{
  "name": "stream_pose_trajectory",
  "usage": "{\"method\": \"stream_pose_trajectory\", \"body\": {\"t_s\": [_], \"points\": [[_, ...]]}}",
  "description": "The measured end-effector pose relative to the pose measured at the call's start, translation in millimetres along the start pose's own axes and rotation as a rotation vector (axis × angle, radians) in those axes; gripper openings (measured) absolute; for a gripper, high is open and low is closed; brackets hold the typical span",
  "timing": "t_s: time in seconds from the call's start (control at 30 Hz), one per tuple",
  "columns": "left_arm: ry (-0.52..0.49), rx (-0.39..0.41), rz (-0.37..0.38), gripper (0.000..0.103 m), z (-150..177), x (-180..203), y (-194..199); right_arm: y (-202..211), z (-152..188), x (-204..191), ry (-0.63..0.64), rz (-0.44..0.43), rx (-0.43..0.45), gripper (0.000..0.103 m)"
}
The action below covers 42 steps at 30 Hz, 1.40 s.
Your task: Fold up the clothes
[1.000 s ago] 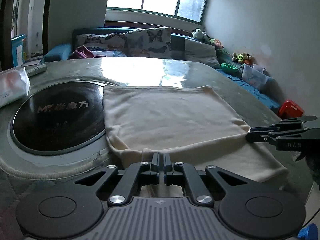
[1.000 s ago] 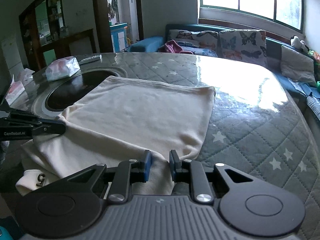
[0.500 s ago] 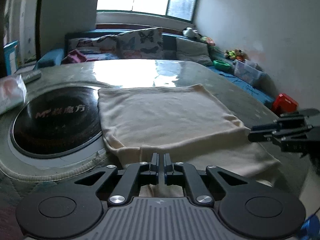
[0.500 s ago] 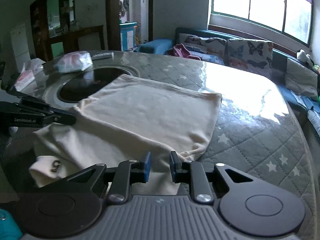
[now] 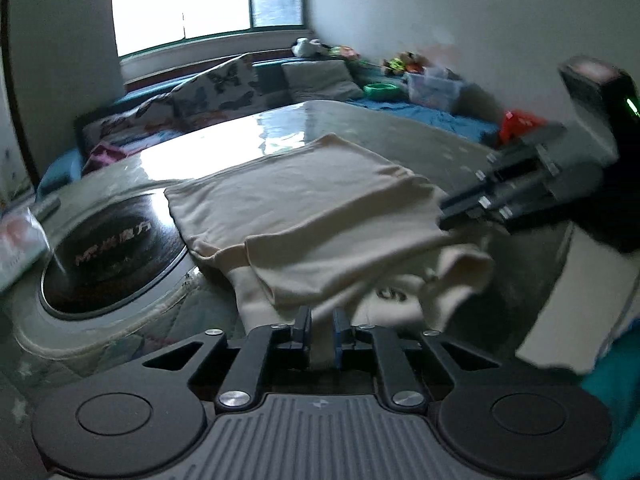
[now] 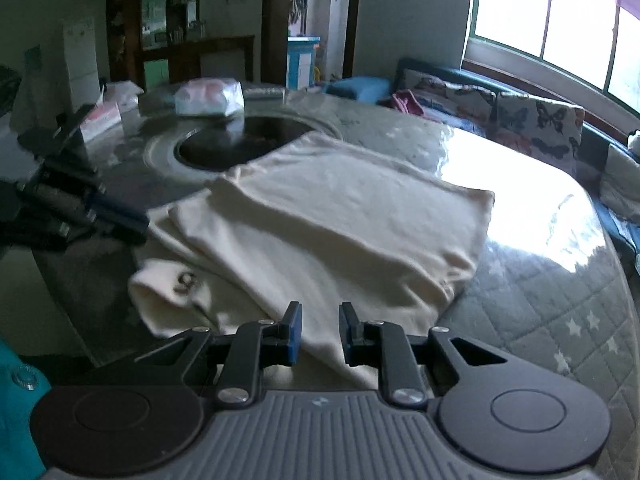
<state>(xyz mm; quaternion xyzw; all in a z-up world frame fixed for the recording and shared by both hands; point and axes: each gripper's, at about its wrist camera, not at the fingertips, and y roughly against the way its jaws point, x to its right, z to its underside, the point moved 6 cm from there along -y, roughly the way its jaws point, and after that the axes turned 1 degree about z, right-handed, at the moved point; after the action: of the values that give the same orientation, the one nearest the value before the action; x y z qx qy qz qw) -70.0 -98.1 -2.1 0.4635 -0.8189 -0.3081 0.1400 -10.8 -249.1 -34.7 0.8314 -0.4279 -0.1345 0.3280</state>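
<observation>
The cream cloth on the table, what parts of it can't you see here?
- Cream folded cloth, left wrist view: near edge hidden behind the left gripper.
- Right wrist view: near edge behind the right gripper.
- Dark mark on sleeve: too blurred to read.
- Underside: hidden against the quilted table.

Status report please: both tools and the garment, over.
Left tool just opening, cream garment between its jaws. Right tool pinching garment's near edge. Garment half folded on table. Nothing blocking.

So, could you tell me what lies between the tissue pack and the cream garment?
In the right wrist view, the dark round hob set into the table lies between the tissue pack and the garment.
</observation>
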Motion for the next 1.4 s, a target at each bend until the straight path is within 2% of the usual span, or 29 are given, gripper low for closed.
{"method": "stream_pose_trajectory", "body": {"t_s": [0.03,0.07,0.27,0.4,0.57,0.63,0.73,0.77,0.83,0.87,0.97,1.27,1.33,1.4], "points": [[-0.021,0.002,0.002,0.031,1.6,3.0,1.3,-2.8,-0.8,-0.6,-0.004,-0.005,-0.001,0.018],[-0.043,0.004,0.003,0.032,3.2,6.7,1.6,-6.2,0.4,-1.4,-0.007,-0.009,-0.009,0.018],[-0.146,0.007,0.012,0.032,10.0,24.9,-6.7,-7.7,5.2,-6.5,0.014,-0.015,-0.028,0.018],[-0.21,0.026,0.011,0.032,10.4,34.2,-14.5,7.5,1.6,-1.4,0.001,-0.003,-0.011,0.019],[-0.269,0.054,0.02,0.032,10.6,42.5,-22.4,20.6,9.1,-0.1,0.039,0.021,-0.039,0.02],[-0.262,0.066,0.021,0.03,8.8,41.9,-22.7,24.2,13.1,-0.9,0.06,0.025,-0.053,0.021],[-0.24,0.083,0.024,0.019,4.8,38.8,-22.9,31.0,20.0,-5.5,0.115,0.022,-0.071,0.028],[-0.225,0.089,0.026,0.012,2.5,36.2,-23.0,32.9,22.2,-7.7,0.138,0.02,-0.075,0.029],[-0.195,0.092,0.03,0.01,-3.2,31.2,-23.9,34.8,25.7,-13.2,0.182,0.012,-0.083,0.031],[-0.178,0.094,0.032,0.009,-6.5,27.8,-24.3,35.6,27.3,-16.1,0.204,0.008,-0.087,0.036],[-0.131,0.105,0.041,0.008,-16.5,18.3,-24.4,34.5,30.2,-23.8,0.255,-0.005,-0.086,0.039],[-0.021,0.107,0.06,0.008,-37.1,-4.4,-37.7,8.7,19.3,-27.0,0.276,-0.006,-0.018,0.039],[-0.01,0.104,0.063,0.008,-37.6,-5.6,-39.0,0.7,17.8,-26.2,0.28,-0.011,-0.018,0.035],[-0.001,0.1,0.069,0.008,-37.7,-7.4,-40.1,-6.5,16.8,-25.3,0.283,-0.012,-0.025,0.026]]}}
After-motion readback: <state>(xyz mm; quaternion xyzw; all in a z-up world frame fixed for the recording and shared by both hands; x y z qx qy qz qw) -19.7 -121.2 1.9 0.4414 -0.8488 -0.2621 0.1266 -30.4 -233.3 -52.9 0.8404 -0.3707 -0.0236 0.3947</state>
